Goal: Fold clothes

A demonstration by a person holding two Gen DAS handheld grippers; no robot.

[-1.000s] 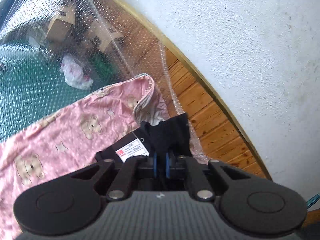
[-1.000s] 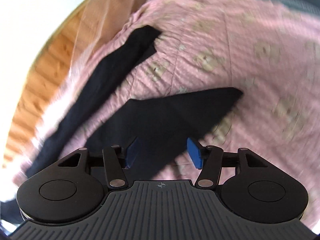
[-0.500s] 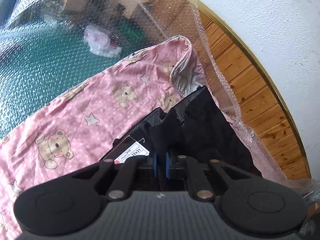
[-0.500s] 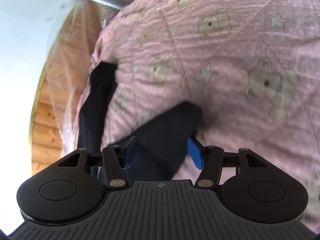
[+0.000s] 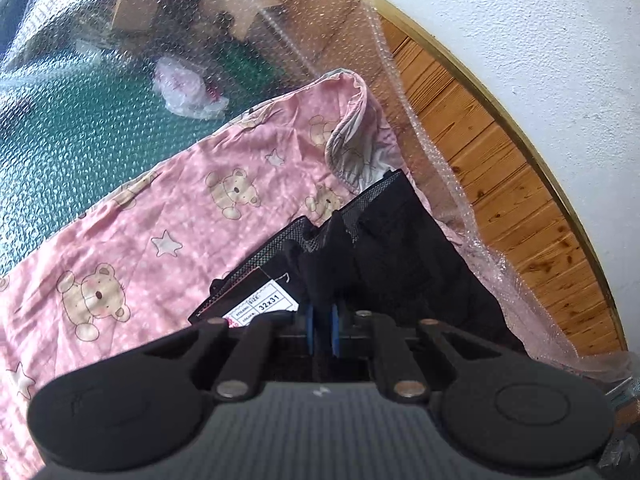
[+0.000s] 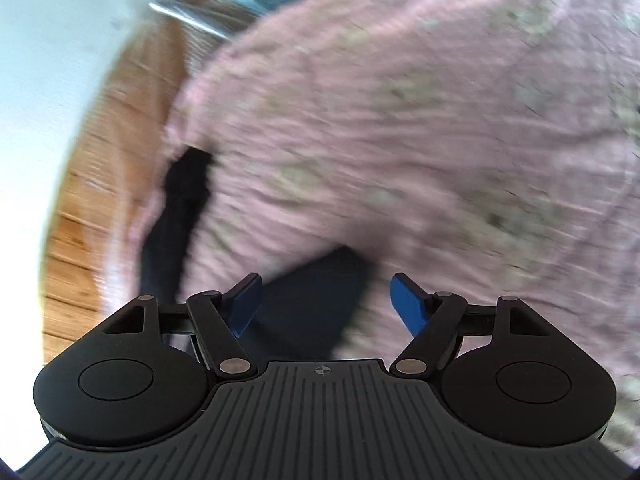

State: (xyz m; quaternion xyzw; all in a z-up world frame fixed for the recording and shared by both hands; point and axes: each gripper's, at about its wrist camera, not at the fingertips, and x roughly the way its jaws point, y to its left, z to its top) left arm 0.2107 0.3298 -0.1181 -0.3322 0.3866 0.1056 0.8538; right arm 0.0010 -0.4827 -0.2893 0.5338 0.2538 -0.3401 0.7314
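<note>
A pair of black trousers [image 5: 404, 248] lies on a pink sheet printed with teddy bears [image 5: 168, 216]. A white size tag [image 5: 264, 304] shows at the waistband. My left gripper [image 5: 322, 330] is shut on the waistband fabric. In the blurred right wrist view, my right gripper [image 6: 326, 306] is open, with a black trouser leg end [image 6: 312, 300] between its blue pads, not pinched. Another strip of the black trousers [image 6: 180, 216] runs along the sheet's left edge.
Bubble wrap [image 5: 400, 92] drapes over a wooden board [image 5: 500, 168] beside a white wall [image 5: 540, 40]. A green mat [image 5: 60, 132] with a crumpled plastic bag [image 5: 184, 88] and cardboard boxes [image 5: 136, 4] lies beyond the sheet.
The left gripper, still gripping the waistband, has come lower over the sheet. The right gripper stayed open and slid along the trouser leg towards its end; its view is blurred by motion.
</note>
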